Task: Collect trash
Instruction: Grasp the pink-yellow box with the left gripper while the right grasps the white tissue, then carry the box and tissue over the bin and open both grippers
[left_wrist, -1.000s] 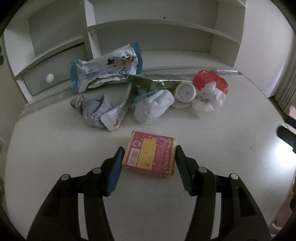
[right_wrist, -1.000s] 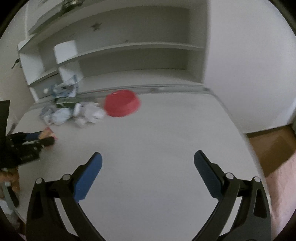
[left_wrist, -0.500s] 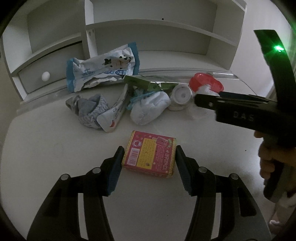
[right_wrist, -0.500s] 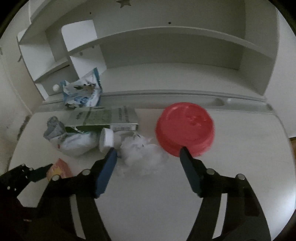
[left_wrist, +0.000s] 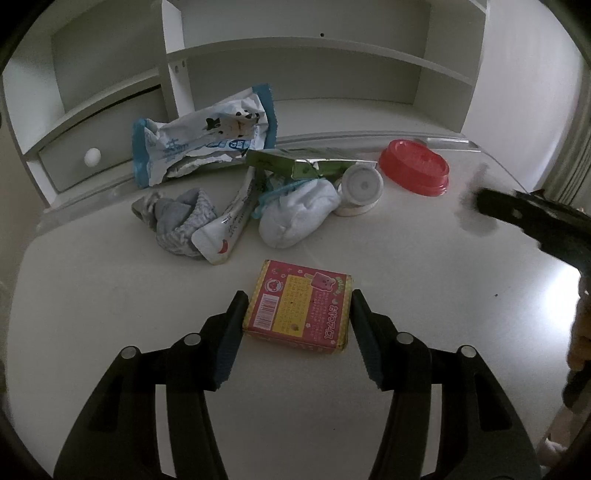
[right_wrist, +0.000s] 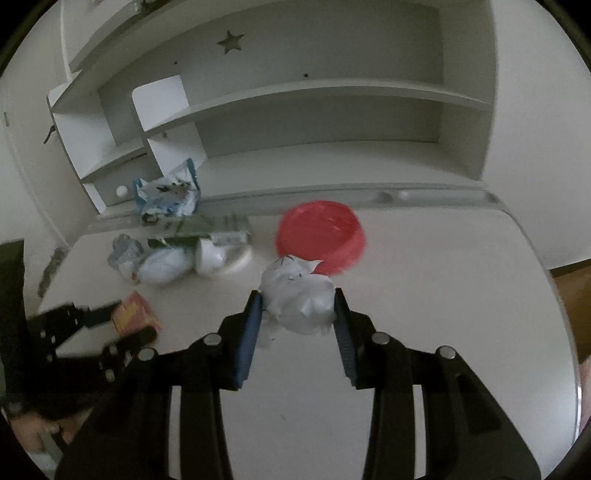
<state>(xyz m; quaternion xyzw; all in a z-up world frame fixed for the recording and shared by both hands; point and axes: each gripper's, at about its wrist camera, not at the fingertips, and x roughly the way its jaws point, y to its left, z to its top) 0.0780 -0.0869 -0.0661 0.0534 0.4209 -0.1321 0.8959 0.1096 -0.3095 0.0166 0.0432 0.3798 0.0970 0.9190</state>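
1. Right gripper (right_wrist: 298, 299): jaws closing, crumpled white paper wad (right_wrist: 300, 295) between them, pads at its sides.
2. Left gripper (left_wrist: 296, 306): pads flank the pink box (left_wrist: 299, 304); contact unclear, cannot tell grip.
3. Box lies flat on the white desk (left_wrist: 424, 258).
4. Wad sits just in front of the red lid (right_wrist: 320, 234).
5. Wrappers, white cup (left_wrist: 360, 186), socks piled by the shelf.

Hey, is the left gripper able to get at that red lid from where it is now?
Probably not right away. The left gripper already has the pink box between its fingers, and the white cup and white sock lie on the way toward the red lid.
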